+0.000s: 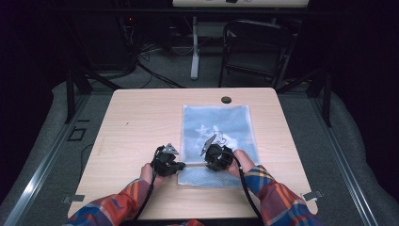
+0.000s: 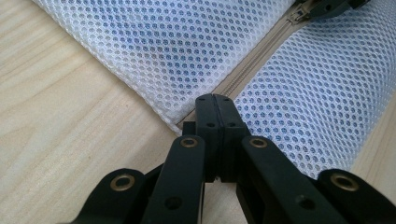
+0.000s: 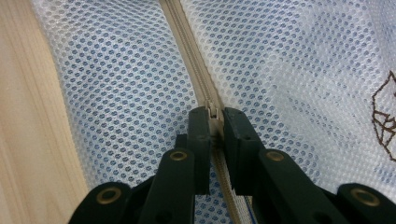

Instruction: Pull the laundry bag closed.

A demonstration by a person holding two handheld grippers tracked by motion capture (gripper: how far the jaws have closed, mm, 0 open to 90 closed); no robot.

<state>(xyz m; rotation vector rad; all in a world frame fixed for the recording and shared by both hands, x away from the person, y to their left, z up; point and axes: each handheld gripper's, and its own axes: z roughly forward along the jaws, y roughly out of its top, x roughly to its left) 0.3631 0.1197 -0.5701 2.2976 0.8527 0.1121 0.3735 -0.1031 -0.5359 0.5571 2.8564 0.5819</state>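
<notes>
Overhead, high view: white mesh bag point(image 1: 217, 141) flat on worktop point(image 1: 141, 122), near front edge. Left tool point(image 1: 181, 165) and right tool point(image 1: 207, 162) meet at zipper.

Left gripper view: left tool point(image 2: 215, 100) clamped shut on bag's zipper end point(image 2: 187, 119).

Right gripper view: right tool point(image 3: 215, 114) pinches zipper pull point(image 3: 215, 116). Bag looks light, limp, easily bunched; best anchored at zipper end, pulled by slider.

The place looked like a lab or recording studio rather than a home. A plain wooden table point(image 1: 141, 122) with a cable hole point(image 1: 226, 100) stood on grey carpet point(image 1: 56, 122) inside a dark metal frame point(image 1: 70, 94). Behind it, loose cables point(image 1: 150, 70) trailed across the floor, beside 1 black folding chair point(image 1: 256, 47) and a white desk leg point(image 1: 194, 47).
</notes>
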